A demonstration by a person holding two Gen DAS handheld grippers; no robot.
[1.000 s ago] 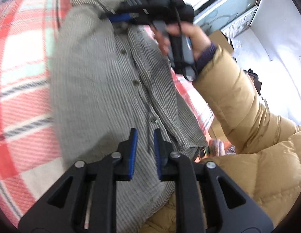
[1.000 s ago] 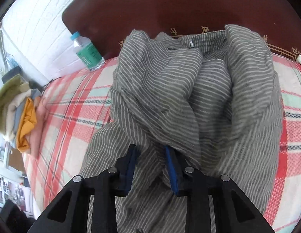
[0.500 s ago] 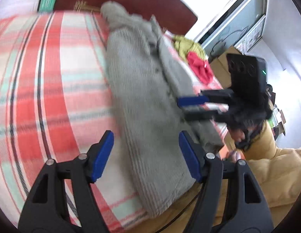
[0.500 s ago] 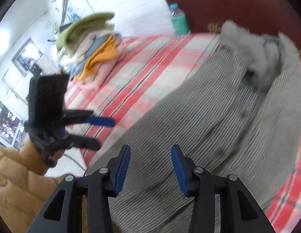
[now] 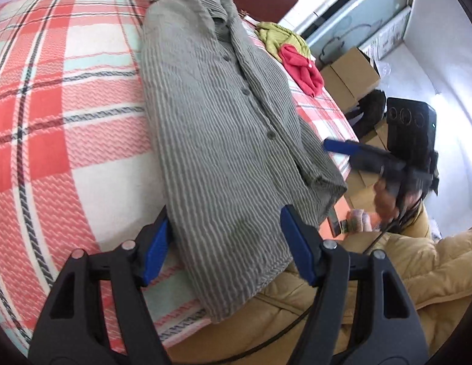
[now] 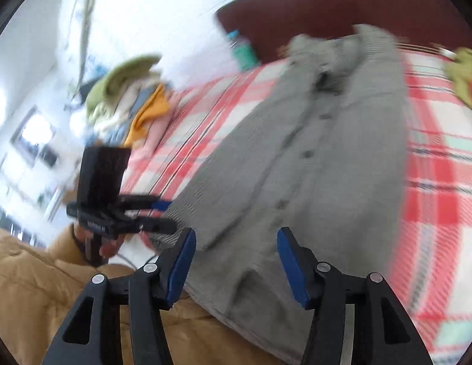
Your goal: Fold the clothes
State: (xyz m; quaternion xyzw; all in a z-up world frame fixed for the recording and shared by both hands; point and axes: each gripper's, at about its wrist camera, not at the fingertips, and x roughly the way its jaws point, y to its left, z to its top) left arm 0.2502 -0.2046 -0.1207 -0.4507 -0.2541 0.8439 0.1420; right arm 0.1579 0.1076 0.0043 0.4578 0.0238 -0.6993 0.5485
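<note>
Our shirt (image 5: pixel 217 127) lies lengthwise on the bed (image 5: pixel 62 115), hem over its near edge. Left gripper (image 5: pixel 227 249) stands open and empty; the right gripper (image 6: pixel 234 261) is opening, gripping nothing. We should pinch both hem corners evenly before folding.

Grey striped button-front shirt (image 5: pixel 217 127) lies lengthwise on plaid bed, collar toward headboard, hem overhanging near edge.
</note>
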